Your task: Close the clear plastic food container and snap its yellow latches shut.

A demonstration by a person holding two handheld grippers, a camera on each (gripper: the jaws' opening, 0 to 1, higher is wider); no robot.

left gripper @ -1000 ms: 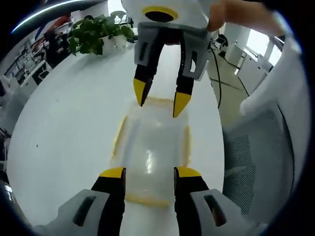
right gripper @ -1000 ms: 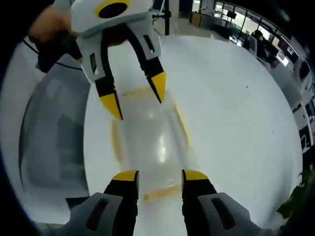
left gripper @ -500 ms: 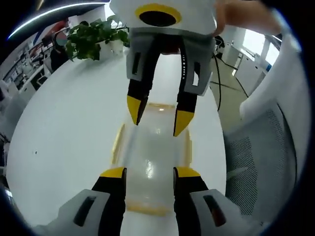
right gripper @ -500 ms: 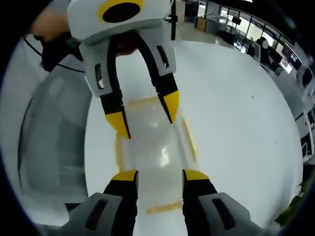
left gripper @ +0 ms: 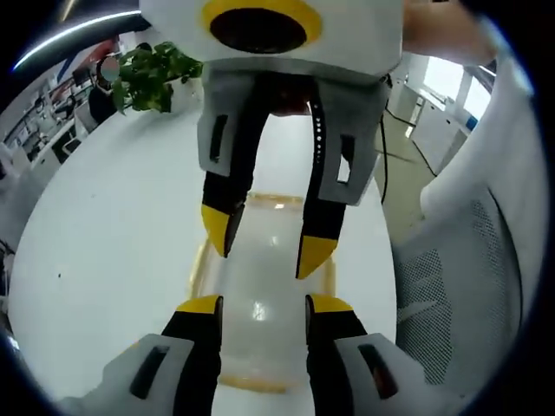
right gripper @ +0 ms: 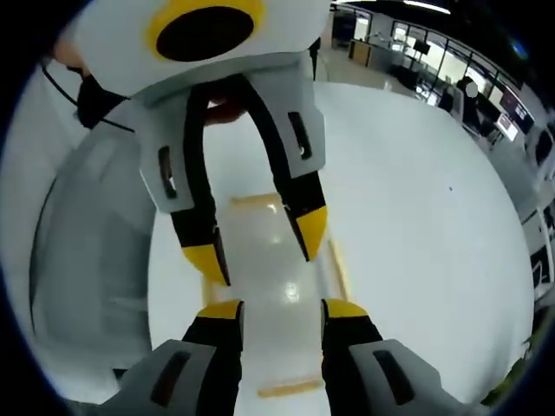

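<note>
The clear plastic food container (left gripper: 260, 282) lies lid-down flat on the white table (left gripper: 104, 217), with yellow latches (left gripper: 198, 264) along its sides and ends. My left gripper (left gripper: 264, 305) stands open just above the container's near end. Facing it from the far end, my right gripper (left gripper: 264, 244) hangs open over the lid. In the right gripper view the same container (right gripper: 276, 286) lies under my open right gripper (right gripper: 283, 310), a yellow latch (right gripper: 340, 270) shows on its right side, and the left gripper (right gripper: 260, 247) points in from above. Neither holds anything.
A potted green plant (left gripper: 143, 74) stands at the table's far end. A white mesh office chair (left gripper: 460, 260) sits close beside the table, also visible as the chair (right gripper: 87, 260) in the right gripper view. Office desks and a person (right gripper: 468, 91) are far behind.
The two grippers have drawn closer together over the container, each looming larger in the other's view. Both stay open; the container has not moved.
</note>
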